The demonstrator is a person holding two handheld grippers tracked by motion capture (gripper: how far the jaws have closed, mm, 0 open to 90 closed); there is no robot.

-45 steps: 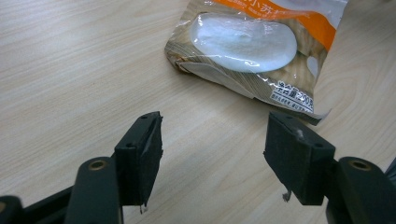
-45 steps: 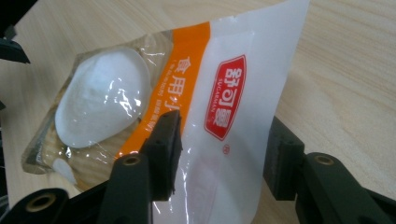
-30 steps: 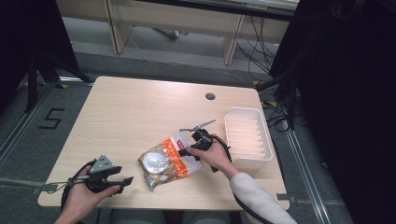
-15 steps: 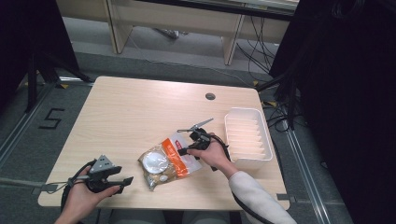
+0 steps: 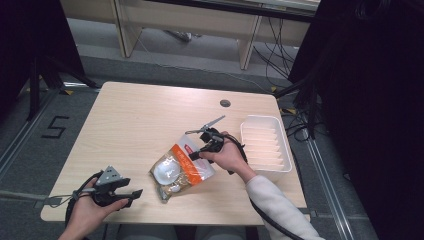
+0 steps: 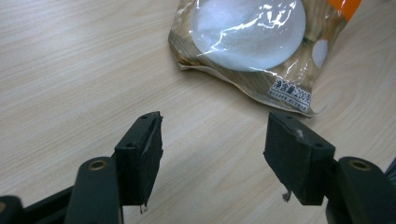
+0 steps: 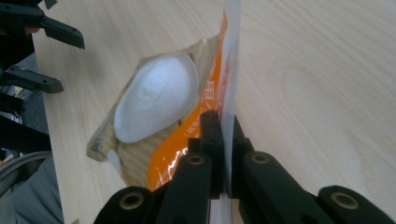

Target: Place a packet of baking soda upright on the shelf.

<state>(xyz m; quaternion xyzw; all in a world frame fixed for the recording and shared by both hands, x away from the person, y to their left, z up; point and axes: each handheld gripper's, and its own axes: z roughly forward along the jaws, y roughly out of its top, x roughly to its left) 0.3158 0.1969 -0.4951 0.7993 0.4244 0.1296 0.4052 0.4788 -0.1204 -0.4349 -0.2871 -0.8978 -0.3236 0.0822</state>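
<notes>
Snack bag (image 5: 181,169) is the thing being worked on, but going big to small: the light wood table (image 5: 140,120) takes up most of the high view, with a white ribbed tray (image 5: 265,145) sitting near its right edge. That bag lies flat around the front middle of the table, just left of the tray but not touching it. It's clear plastic with an orange band and a round white disc inside; the small print on the corner label is too blurry for me to read.

The right gripper (image 5: 196,154) has its black jaws pressed together on the bag's sealed top edge, and in the right gripper view that edge runs straight up out of the frame, so its end is cut off. The person's hand covers most of the gripper body.

The left gripper (image 5: 131,195) rests at the front left corner, jaws spread wide, pinching nothing, with the bag's bottom corner near but apart.
</notes>
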